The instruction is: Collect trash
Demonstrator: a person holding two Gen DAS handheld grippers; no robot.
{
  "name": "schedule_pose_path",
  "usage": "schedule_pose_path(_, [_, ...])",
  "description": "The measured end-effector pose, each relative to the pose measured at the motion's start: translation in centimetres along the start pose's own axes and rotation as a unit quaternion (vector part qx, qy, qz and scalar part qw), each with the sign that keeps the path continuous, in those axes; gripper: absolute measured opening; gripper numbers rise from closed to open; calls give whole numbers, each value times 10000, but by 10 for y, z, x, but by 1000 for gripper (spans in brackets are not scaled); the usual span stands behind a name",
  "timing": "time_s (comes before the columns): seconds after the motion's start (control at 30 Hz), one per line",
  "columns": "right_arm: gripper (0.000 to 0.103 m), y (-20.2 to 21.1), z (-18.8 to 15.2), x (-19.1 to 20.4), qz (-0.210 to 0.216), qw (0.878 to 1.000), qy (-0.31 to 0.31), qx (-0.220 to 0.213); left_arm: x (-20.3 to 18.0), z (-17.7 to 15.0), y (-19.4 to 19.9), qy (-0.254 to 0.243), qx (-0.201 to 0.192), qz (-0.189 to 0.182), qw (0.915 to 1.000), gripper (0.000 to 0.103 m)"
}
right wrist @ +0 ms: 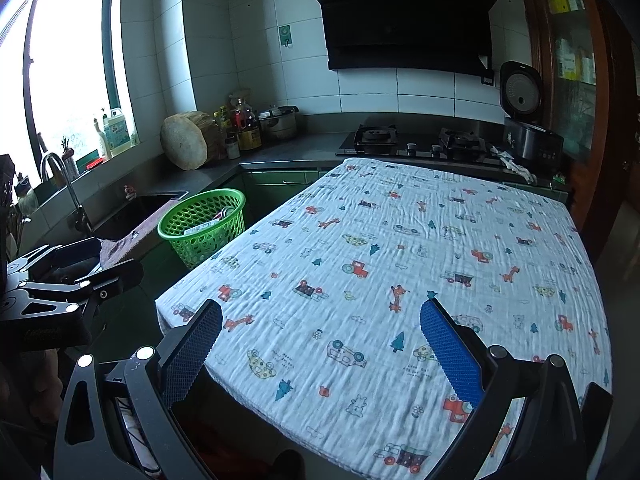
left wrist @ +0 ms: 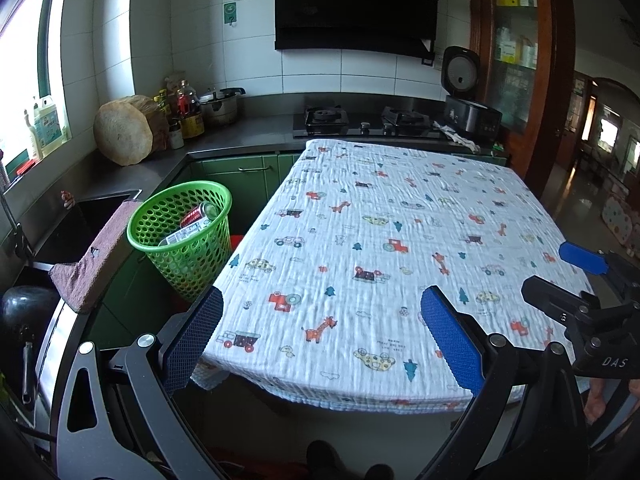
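Note:
A green perforated basket [left wrist: 182, 236] [right wrist: 204, 222] stands left of the table, beside the sink. Inside it lie a red can [left wrist: 198, 213] and a printed carton [left wrist: 182, 236]. The table [left wrist: 380, 248] [right wrist: 400, 280] is covered by a white cloth printed with cars and giraffes; I see no trash on it. My left gripper [left wrist: 322, 326] is open over the table's near left corner, with nothing between its blue pads. My right gripper [right wrist: 320, 334] is open over the near edge, also holding nothing. The right gripper's blue tip [left wrist: 582, 258] shows at the right in the left wrist view.
A dark counter runs along the back with a gas hob [left wrist: 360, 120], a rice cooker [left wrist: 468, 116], a pot, bottles and a round wooden block [left wrist: 128, 130]. A sink [right wrist: 136, 208] with a brown towel [left wrist: 100, 256] on its edge lies left. A wooden cabinet [left wrist: 516, 40] stands at the right.

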State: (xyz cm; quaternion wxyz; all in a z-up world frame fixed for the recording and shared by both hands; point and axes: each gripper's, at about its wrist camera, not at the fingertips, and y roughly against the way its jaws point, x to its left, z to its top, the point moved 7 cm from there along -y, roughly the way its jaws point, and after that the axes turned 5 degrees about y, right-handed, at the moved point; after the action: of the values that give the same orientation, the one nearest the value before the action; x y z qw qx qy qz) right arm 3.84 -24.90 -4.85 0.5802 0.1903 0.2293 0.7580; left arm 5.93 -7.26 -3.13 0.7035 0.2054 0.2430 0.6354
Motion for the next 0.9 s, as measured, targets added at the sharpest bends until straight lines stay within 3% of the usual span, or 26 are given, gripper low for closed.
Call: schedule_pose_path(0.9, [96, 4, -2, -6, -64, 10000, -40, -24, -3, -1, -2, -1, 64, 19, 10000, 98])
